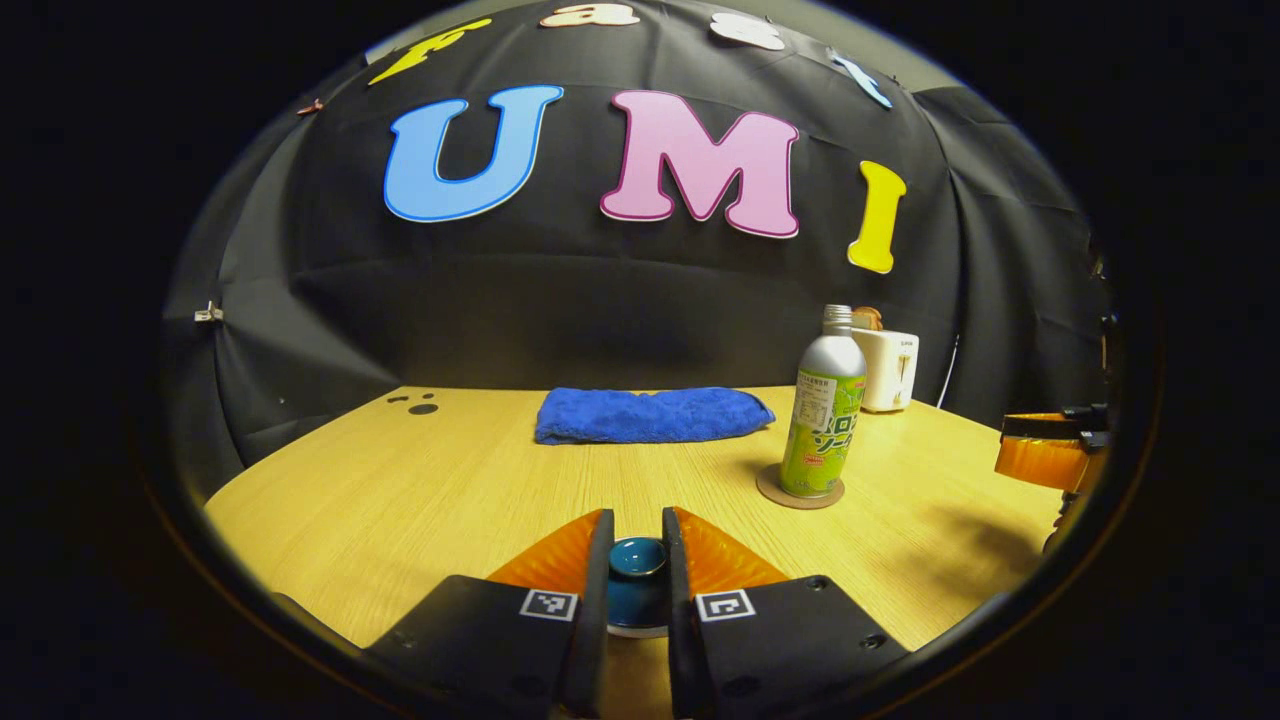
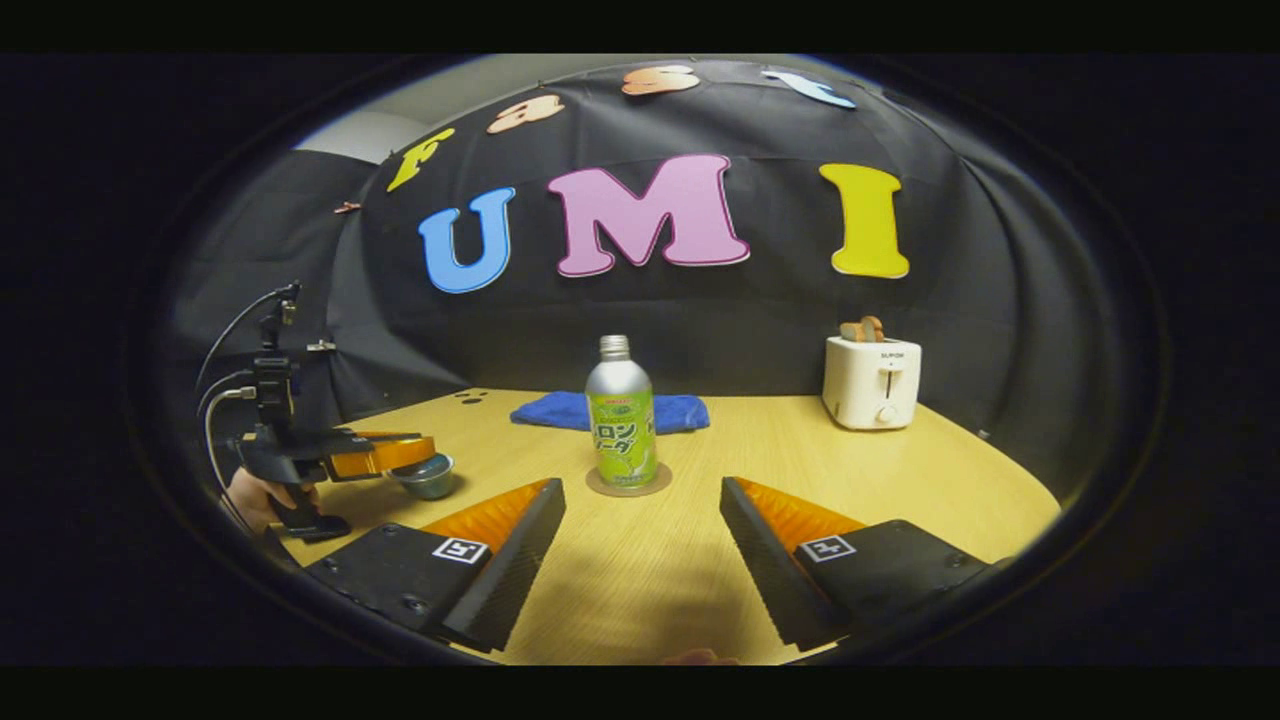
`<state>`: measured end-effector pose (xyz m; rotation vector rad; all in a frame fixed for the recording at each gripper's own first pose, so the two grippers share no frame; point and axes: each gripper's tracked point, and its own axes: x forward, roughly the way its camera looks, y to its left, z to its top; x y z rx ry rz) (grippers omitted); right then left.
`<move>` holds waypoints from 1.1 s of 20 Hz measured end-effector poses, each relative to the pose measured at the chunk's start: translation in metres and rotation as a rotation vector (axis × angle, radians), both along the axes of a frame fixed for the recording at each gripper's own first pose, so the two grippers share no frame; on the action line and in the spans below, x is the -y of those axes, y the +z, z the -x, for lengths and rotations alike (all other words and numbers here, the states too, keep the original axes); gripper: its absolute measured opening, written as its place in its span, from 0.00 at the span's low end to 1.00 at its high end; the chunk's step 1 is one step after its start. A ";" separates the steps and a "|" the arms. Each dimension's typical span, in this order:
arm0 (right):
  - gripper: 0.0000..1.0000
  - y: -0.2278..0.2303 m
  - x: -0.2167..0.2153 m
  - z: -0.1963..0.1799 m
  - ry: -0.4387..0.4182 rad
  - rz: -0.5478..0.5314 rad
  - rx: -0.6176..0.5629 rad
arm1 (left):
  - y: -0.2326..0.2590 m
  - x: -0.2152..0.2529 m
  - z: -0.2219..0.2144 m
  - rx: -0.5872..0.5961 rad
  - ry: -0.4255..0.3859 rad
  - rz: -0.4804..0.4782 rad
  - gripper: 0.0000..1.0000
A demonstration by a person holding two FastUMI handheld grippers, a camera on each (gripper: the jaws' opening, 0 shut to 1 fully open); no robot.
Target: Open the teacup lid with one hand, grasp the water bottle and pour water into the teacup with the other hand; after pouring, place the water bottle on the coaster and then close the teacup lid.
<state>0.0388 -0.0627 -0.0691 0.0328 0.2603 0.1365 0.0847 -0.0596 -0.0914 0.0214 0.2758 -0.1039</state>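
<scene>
Blue teacup lid [image 1: 638, 557] sits clamped in left gripper [image 1: 638, 545] jaws; lower it squarely. Right gripper [image 2: 640, 520] jaws wide.

Left hand-held gripper [image 1: 636, 545] clamps teacup lid [image 1: 637, 558] (blue); water bottle [image 1: 823, 408] on coaster [image 1: 799, 493].

A: Black cloth wall [image 2: 760, 320] is hanging behind the table, creasing in loose folds; a pale strip of room wall [image 2: 360, 135] is showing above its left edge

B: Wooden table [image 2: 640, 570] is catching warm overhead light. A blue towel [image 1: 650, 414] is lying folded near the far edge, a white toaster [image 2: 872, 382] is standing far right with something sticking out of its slot, dark spots [image 1: 420, 404] are marking the far left corner
</scene>
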 end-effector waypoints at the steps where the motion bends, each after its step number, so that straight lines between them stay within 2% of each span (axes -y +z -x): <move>1: 0.97 -0.002 -0.001 -0.001 0.006 -0.007 -0.005 | -0.002 0.001 0.000 -0.005 -0.002 0.001 0.30; 3: 0.98 -0.006 -0.004 -0.002 0.010 -0.027 -0.013 | -0.002 0.003 -0.001 -0.004 -0.003 -0.008 0.30; 4: 0.98 -0.008 -0.005 -0.002 0.012 -0.038 -0.018 | -0.003 0.004 0.000 -0.008 -0.003 -0.016 0.34; 5: 0.97 -0.009 -0.005 -0.003 0.012 -0.046 -0.022 | -0.003 0.003 -0.001 -0.006 -0.003 -0.022 0.30; 10: 0.97 -0.014 -0.006 -0.002 0.015 -0.049 -0.035 | -0.001 0.005 0.002 -0.008 0.000 -0.030 0.35; 11: 0.98 -0.014 -0.006 -0.002 0.013 -0.043 -0.036 | 0.001 0.005 0.005 -0.001 0.000 -0.032 0.31; 12: 0.99 -0.011 -0.004 -0.001 0.008 -0.038 -0.028 | 0.004 0.005 0.005 0.009 0.001 -0.033 0.36; 15: 0.99 -0.004 -0.003 -0.001 0.003 -0.042 -0.012 | 0.017 0.007 0.009 0.048 0.001 -0.052 0.67; 18: 0.99 0.005 -0.007 0.002 -0.004 -0.041 0.011 | 0.034 0.004 0.018 0.095 0.023 -0.071 0.79; 19: 0.99 0.008 -0.007 0.003 -0.009 -0.033 0.019 | 0.040 0.003 0.022 0.113 0.030 -0.071 0.88; 22: 0.99 0.018 -0.015 0.008 0.002 -0.031 0.017 | 0.073 0.000 0.038 0.222 0.065 -0.049 0.93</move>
